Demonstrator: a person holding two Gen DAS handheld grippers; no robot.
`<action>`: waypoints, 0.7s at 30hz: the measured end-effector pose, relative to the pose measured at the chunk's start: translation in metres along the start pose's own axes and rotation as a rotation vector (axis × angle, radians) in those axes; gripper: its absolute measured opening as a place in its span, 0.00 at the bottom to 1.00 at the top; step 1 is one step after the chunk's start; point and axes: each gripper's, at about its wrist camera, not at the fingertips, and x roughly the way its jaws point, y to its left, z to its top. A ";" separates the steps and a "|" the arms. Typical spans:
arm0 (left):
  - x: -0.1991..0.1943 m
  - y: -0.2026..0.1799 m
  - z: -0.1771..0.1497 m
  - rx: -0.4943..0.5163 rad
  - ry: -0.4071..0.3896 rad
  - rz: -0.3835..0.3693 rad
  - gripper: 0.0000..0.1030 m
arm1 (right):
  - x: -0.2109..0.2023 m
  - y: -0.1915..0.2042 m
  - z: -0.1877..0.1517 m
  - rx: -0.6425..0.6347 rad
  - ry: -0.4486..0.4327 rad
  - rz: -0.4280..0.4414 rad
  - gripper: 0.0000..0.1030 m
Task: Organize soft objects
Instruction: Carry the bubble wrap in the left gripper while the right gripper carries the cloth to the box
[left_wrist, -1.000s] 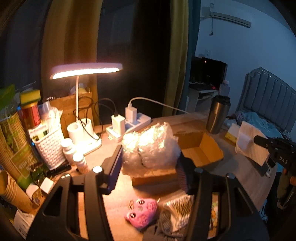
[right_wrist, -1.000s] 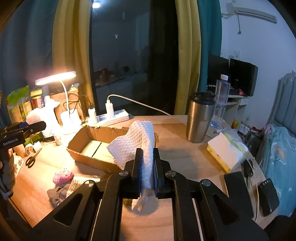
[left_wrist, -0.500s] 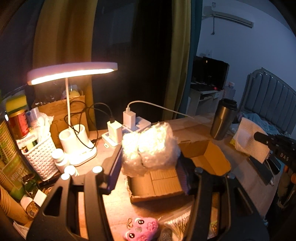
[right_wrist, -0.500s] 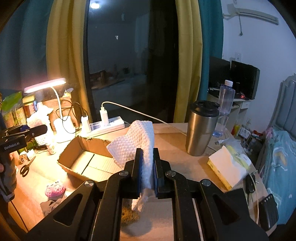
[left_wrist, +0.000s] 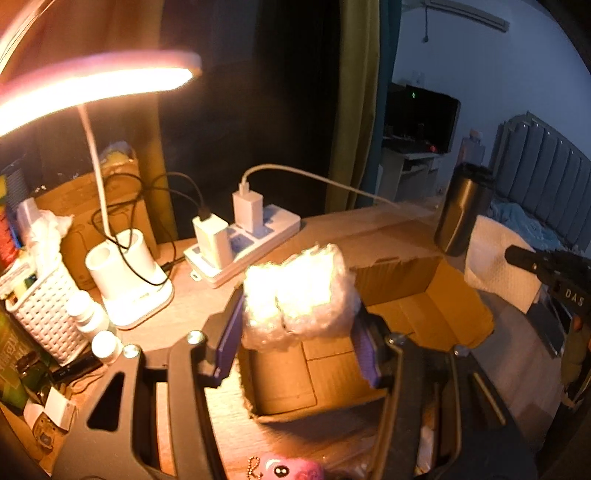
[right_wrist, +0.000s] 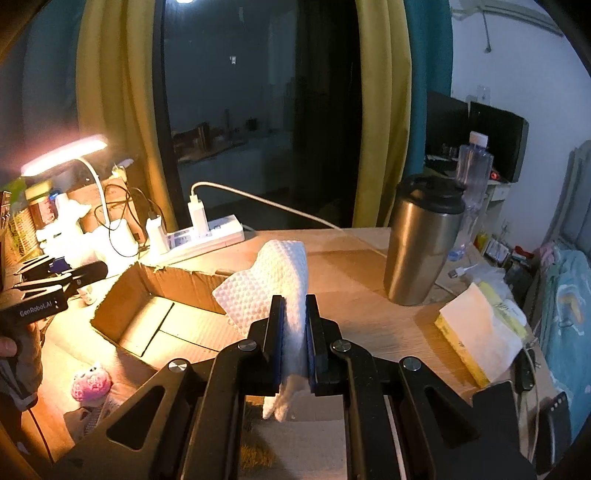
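Note:
My left gripper (left_wrist: 297, 334) is shut on a wad of clear bubble wrap (left_wrist: 299, 295) and holds it above the near left corner of the open cardboard box (left_wrist: 436, 314). My right gripper (right_wrist: 294, 341) is shut on a white waffle-textured cloth (right_wrist: 277, 280), held above the desk just right of the box (right_wrist: 147, 317). That cloth also shows in the left wrist view (left_wrist: 495, 258). A pink plush toy (right_wrist: 90, 382) lies on the desk in front of the box, beside a clear bag.
A lit desk lamp (left_wrist: 92, 81) stands at the left with a power strip (left_wrist: 243, 251), a white basket (left_wrist: 40, 314) and small bottles. A steel tumbler (right_wrist: 421, 240) and a tissue pack (right_wrist: 480, 332) stand to the right of the box.
My left gripper has carried the bubble wrap forward and up, nearer the lamp and over the box. My right gripper has moved forward with the cloth.

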 end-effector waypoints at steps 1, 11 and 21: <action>0.004 -0.001 -0.001 0.004 0.008 0.001 0.53 | 0.004 0.000 0.000 0.001 0.005 0.002 0.11; 0.039 -0.002 -0.014 0.018 0.086 0.005 0.53 | 0.039 -0.002 -0.011 0.015 0.068 0.024 0.11; 0.058 0.003 -0.021 0.010 0.146 0.017 0.55 | 0.068 -0.001 -0.023 0.035 0.137 0.037 0.11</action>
